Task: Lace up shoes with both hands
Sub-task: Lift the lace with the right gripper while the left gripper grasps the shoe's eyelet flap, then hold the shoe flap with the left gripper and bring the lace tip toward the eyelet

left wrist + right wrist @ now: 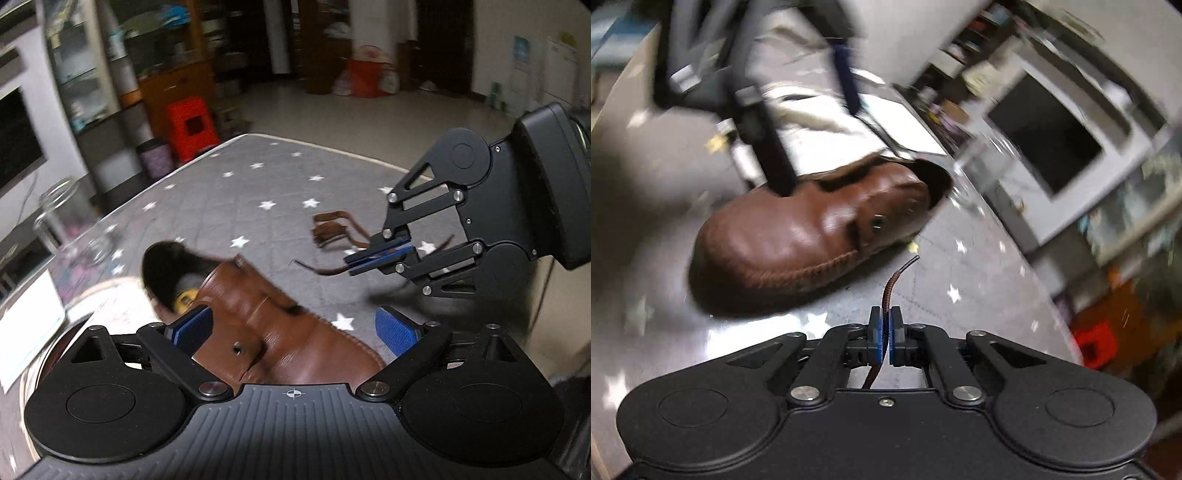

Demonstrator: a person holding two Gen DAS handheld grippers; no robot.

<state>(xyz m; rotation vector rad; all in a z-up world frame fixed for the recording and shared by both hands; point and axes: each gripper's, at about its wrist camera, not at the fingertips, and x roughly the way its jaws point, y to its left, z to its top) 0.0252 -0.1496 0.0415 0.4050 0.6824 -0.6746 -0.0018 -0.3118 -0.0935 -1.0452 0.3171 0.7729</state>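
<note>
A brown leather shoe [266,325] lies on a grey star-patterned cloth; it also shows in the right wrist view [812,236], with an eyelet [878,221] on its side. My left gripper [295,328] is open, its blue pads [195,325] on either side of the shoe's upper. My right gripper [885,325] is shut on a brown shoelace [892,284], whose dark tip points towards the shoe. In the left wrist view the right gripper [380,258] holds the lace to the right of the shoe, and the rest of the lace [332,229] lies bunched on the cloth.
A clear glass jar [62,218] stands at the cloth's left edge beside white papers [26,332]. A red stool [192,125] and cabinets stand on the floor beyond the table. The left gripper's arm appears blurred over the shoe in the right wrist view [764,147].
</note>
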